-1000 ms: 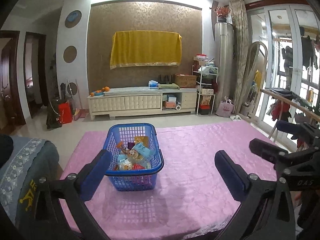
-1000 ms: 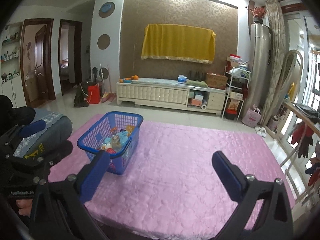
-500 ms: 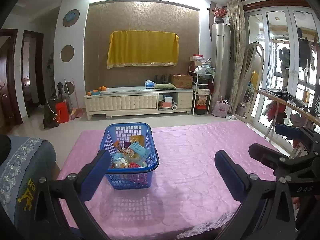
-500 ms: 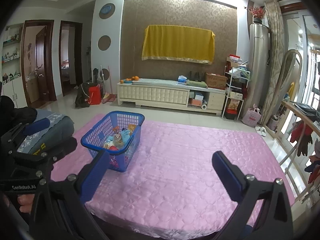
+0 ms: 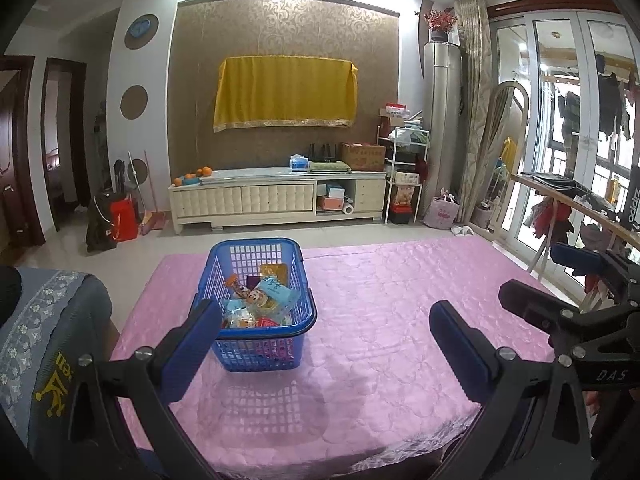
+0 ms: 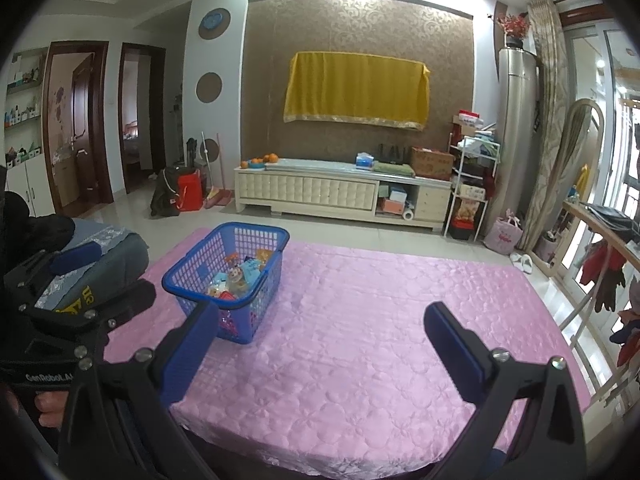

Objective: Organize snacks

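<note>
Both grippers, left gripper & right gripper, held level, spread wide, nr basket.

snack packets: labels too small to read | basket: near corner behind left tongs pad

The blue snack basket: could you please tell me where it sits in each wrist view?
Left wrist view: the blue snack basket sits left of centre, just beyond the left finger.
Right wrist view: it sits further left and is seen corner-on.
Shared landmark: the yellow cloth on the far wall.
</note>
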Motion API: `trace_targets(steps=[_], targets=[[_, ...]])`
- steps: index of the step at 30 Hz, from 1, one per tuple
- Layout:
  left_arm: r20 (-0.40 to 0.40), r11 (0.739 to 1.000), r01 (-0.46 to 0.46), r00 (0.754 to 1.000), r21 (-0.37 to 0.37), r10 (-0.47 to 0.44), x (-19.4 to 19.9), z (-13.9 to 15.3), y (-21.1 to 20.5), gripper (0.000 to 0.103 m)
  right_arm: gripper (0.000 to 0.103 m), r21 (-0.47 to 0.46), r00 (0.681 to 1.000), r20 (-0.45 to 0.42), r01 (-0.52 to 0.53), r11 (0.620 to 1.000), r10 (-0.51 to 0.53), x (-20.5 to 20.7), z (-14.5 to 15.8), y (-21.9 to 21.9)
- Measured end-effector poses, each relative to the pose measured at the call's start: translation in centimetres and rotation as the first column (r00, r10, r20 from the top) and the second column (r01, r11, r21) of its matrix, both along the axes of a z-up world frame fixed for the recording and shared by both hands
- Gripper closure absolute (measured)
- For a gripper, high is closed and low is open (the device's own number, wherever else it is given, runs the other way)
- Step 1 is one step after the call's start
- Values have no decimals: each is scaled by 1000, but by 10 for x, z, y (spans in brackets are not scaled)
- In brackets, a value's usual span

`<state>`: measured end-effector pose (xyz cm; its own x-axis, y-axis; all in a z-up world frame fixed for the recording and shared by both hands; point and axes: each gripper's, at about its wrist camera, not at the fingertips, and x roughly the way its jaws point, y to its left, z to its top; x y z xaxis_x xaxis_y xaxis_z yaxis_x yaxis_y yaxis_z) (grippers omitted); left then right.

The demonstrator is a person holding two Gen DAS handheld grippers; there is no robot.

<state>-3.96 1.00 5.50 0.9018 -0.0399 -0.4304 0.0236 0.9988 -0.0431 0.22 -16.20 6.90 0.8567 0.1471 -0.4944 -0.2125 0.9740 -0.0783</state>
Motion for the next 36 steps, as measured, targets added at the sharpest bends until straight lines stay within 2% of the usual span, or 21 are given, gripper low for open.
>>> trace_targets(steps=[36], targets=[[-12,1000,-4,1000,-6,4,-7,0,-2,0,0,19,1000,-28,-5,1000,5,-8,-3,6]])
